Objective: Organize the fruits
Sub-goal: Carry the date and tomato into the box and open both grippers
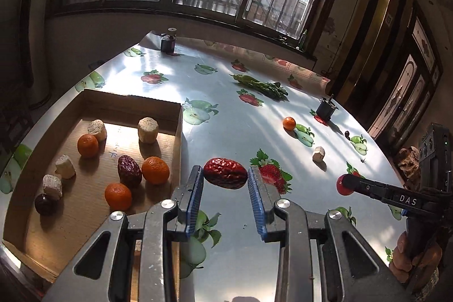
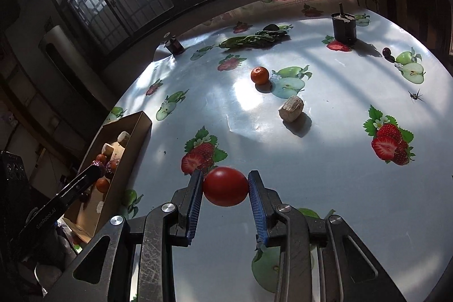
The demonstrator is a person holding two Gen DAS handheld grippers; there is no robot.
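Note:
My left gripper (image 1: 225, 177) is shut on a wrinkled red date (image 1: 225, 173), held just right of a cardboard box (image 1: 175, 129). The box holds oranges (image 1: 155, 170), another date (image 1: 129, 170), several pale chunks (image 1: 147, 130) and a dark round fruit (image 1: 44, 204). My right gripper (image 2: 225, 186) is shut on a smooth red tomato (image 2: 225, 186) above the table; it also shows in the left wrist view (image 1: 344, 184). A loose orange (image 2: 259, 75), a pale chunk (image 2: 291, 108) and a small dark fruit (image 2: 386, 51) lie on the table.
The table (image 2: 254, 129) has a glossy fruit-print cloth. Leafy greens (image 2: 252, 41) lie at the far side. A dark jar (image 2: 175, 45) and a dark container (image 2: 343, 27) stand near the far edge. An insect (image 2: 415, 96) sits at the right.

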